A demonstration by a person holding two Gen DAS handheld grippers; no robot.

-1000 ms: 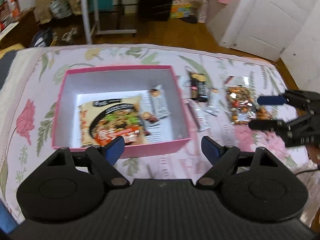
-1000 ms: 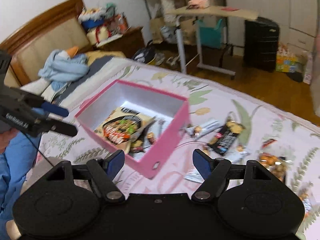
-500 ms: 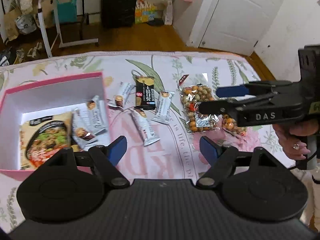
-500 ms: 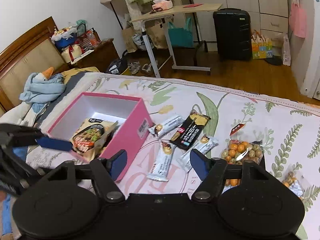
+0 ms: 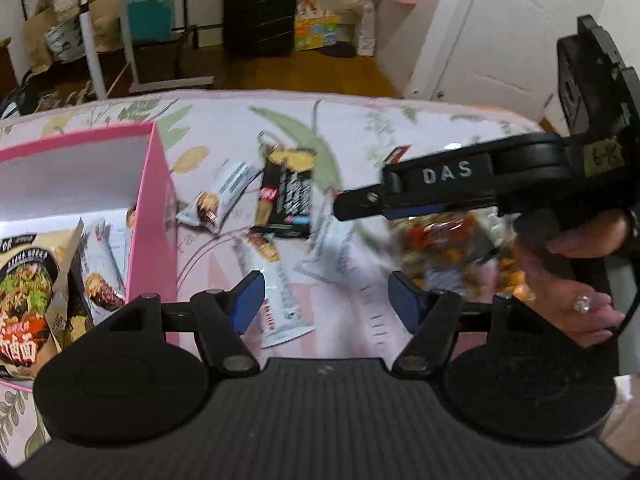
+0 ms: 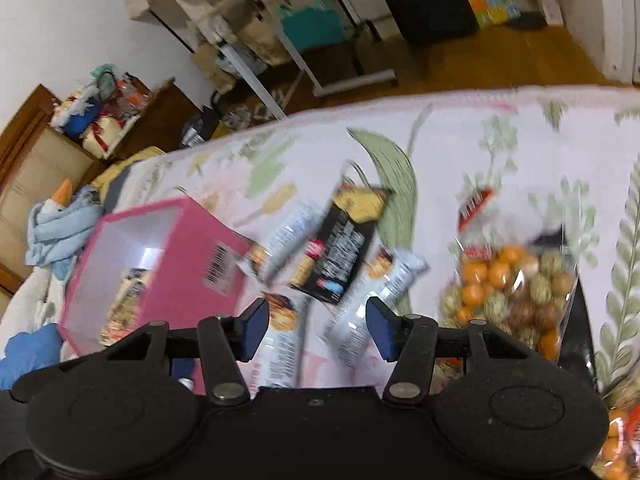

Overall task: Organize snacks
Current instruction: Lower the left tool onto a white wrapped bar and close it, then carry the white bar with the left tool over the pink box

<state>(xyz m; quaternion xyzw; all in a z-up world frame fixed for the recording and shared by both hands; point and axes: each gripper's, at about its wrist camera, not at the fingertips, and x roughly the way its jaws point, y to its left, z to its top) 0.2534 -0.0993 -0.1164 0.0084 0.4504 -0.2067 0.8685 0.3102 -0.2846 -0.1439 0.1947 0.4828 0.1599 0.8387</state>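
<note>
Loose snacks lie on the floral bedspread (image 5: 420,120) beside the pink box (image 5: 154,216): white bar wrappers, one (image 5: 280,300) right under my left gripper (image 5: 326,300), another (image 6: 376,296) under my right gripper (image 6: 314,328), a black packet (image 5: 286,196) between them and the box, and a clear nut bag (image 6: 516,288) further right. The box already holds a noodle pack (image 5: 24,280) and a bar.

Both claws are spread with nothing pinched; their jaws have just been closing, each over a bar.

My read: the step is picking up a bar with each. Best to straddle each wrapper across its narrow width, press lightly into the soft cover, and keep the right gripper clear of the left's path to the box.
</note>
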